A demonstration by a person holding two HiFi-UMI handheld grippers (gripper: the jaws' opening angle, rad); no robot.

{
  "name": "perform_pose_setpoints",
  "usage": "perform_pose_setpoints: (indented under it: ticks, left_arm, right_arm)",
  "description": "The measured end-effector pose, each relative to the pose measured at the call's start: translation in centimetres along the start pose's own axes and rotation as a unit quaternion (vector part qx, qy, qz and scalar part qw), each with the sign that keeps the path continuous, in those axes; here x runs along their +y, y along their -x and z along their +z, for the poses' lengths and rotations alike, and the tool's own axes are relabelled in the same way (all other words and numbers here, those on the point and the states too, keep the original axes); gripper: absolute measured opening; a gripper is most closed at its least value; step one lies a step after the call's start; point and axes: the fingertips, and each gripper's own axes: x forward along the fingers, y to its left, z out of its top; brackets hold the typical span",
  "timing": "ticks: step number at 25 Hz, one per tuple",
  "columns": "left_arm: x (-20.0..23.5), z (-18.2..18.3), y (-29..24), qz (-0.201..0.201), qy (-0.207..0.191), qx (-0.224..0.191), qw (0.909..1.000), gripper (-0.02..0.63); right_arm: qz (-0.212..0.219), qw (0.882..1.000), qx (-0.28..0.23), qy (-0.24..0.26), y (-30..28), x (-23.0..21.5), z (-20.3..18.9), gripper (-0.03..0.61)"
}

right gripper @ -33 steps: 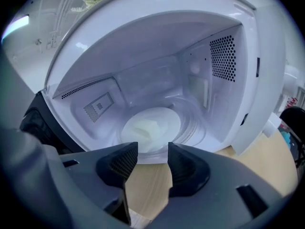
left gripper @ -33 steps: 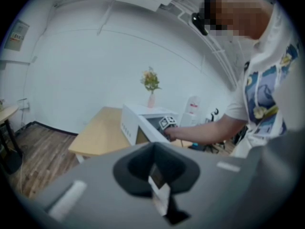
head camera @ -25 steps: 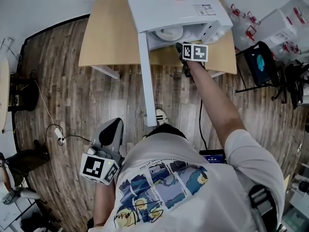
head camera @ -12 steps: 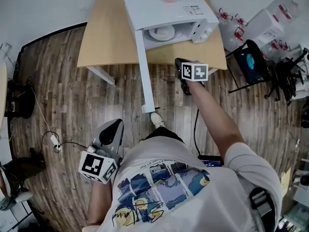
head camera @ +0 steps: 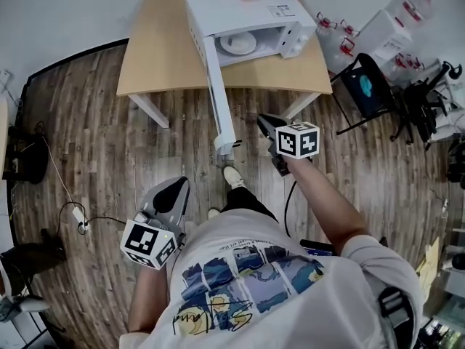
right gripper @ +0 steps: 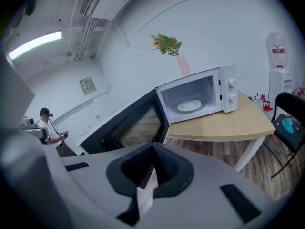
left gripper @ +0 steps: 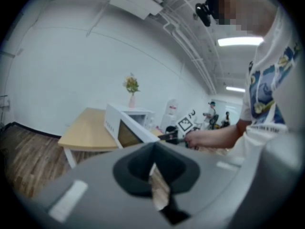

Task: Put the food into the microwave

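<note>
Listing head view: white boxy microwave (head camera: 240,11) on pale wooden table (head camera: 156,57), white door (head camera: 218,93) swung wide, probably awaiting push shut. White round plate (head camera: 238,43), food indistinct, already inside cavity. Top sticker (head camera: 280,10) unreadable. Right gripper (head camera: 263,120) near door's free edge.
Left gripper view: left gripper (left gripper: 153,149) clenched, empty, apparently idle.
Right gripper view: jaws pressed together, nothing held.

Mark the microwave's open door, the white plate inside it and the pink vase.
open door (right gripper: 136,120), right gripper view, middle of its window mesh.
white plate (right gripper: 189,106), right gripper view, centre of its top face.
pink vase (right gripper: 183,65), right gripper view, middle of its body.
</note>
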Motion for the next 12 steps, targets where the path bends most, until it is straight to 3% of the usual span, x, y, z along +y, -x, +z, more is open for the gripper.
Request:
perform_pose_setpoints:
  ticks: [12]
  left_arm:
    - [-1.8, -3.6, 3.0, -0.028, 0.011, 0.002, 0.9995, 0.009]
  right_arm:
    - [0.044, 0.997, -0.021, 0.062, 7.6, 8.8, -3.6, 0.006]
